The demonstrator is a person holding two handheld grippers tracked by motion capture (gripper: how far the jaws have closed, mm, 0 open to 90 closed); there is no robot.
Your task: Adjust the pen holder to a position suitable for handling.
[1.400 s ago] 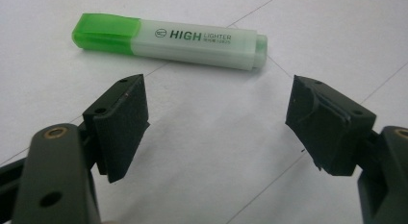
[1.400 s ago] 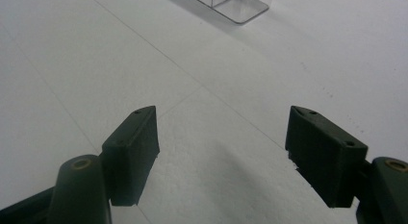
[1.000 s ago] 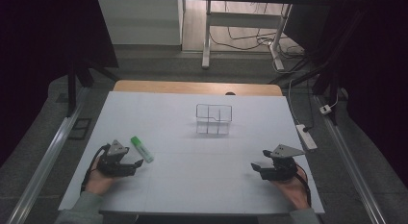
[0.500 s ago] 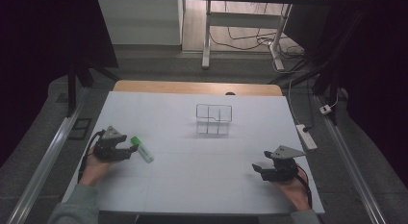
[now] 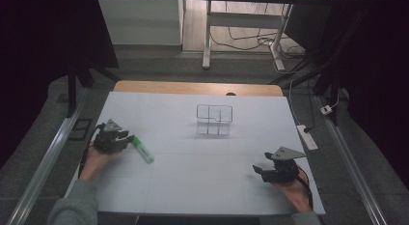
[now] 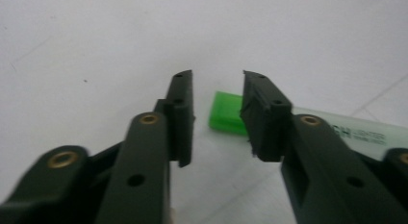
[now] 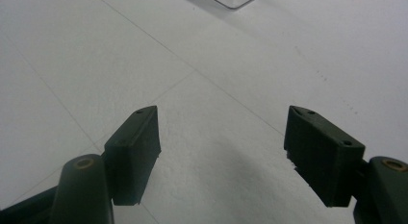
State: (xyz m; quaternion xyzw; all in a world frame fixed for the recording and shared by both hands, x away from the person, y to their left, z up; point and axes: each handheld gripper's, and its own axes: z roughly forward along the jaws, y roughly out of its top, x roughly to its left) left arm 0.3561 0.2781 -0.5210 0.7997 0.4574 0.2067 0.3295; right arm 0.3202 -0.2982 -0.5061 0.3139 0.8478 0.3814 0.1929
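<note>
Since a second ago the left gripper point(image 5: 126, 136) has slid toward the table's nine o'clock edge and its jaws have just been closing, now half spread, with the green highlighter point(image 6: 230, 112) just beyond their tips, not pinched. Right gripper point(image 5: 258, 168) rests wide apart at five o'clock. Grasping and carrying to the clear organizer point(image 5: 214, 119) at twelve o'clock likely remain.

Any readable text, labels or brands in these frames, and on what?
"CH LIGHTER": partial print on the highlighter barrel in the left gripper view; its start is hidden behind the jaw.
A smaller line beneath it: too blurred to read.
Rack, table: no text.
</note>
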